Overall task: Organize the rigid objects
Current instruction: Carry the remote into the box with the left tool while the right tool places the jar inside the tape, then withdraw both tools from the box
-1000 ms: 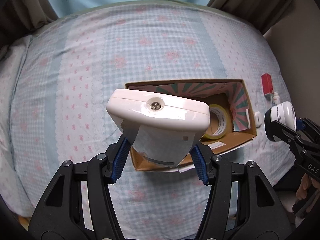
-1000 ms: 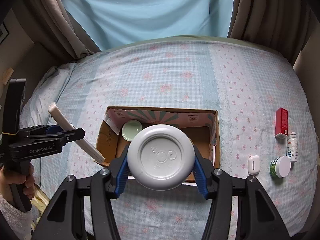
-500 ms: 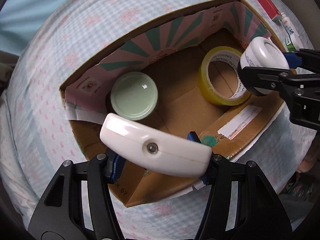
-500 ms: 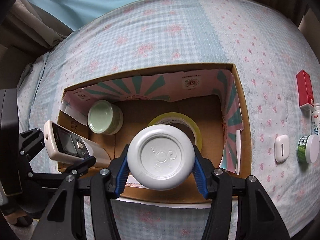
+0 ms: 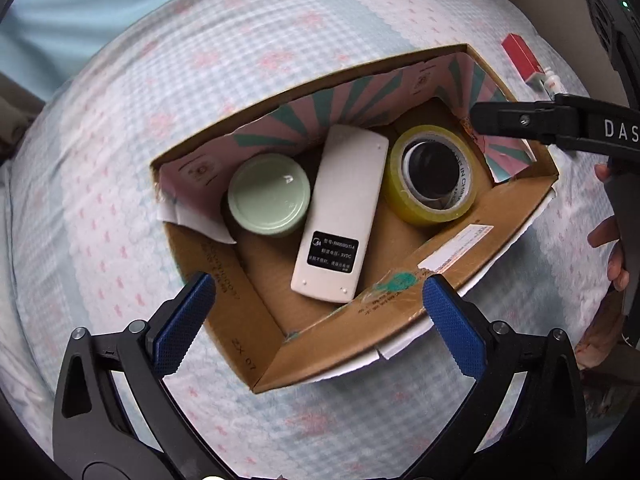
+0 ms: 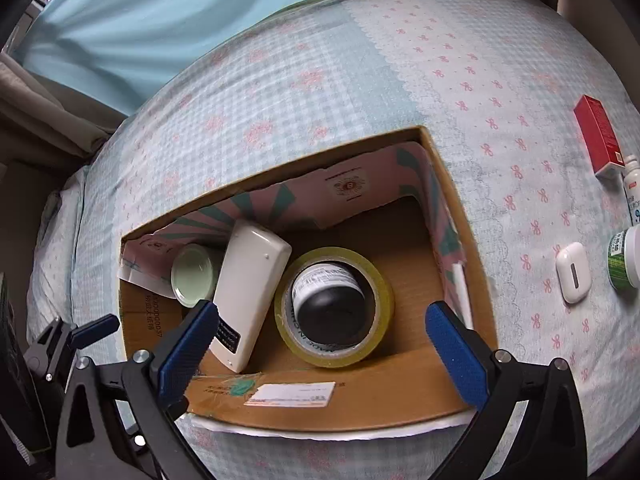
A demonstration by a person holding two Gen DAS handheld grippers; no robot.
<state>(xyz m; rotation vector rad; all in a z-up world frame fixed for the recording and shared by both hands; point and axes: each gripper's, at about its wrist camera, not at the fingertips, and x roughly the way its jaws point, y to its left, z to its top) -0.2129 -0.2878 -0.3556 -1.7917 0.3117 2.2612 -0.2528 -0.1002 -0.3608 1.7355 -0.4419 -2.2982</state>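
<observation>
The box (image 5: 256,292) is matt brown corrugated cardboard, lined with printed paper. The remote (image 5: 340,216) is smooth white plastic with a slight sheen. The tape (image 5: 432,208) is glossy yellowish film. The jar lid (image 5: 269,195) is smooth, pale green and shiny. The bed (image 5: 120,160) wears soft woven cloth. The left claw (image 5: 316,312) has textured blue pads (image 5: 184,322) on matt black plastic.

Both items released into the box

The remote (image 5: 342,216) now lies face-down beside the green-lidded jar (image 5: 269,196); the white jar (image 6: 326,300) stands inside the tape roll (image 6: 334,306), both grippers spread empty.
</observation>
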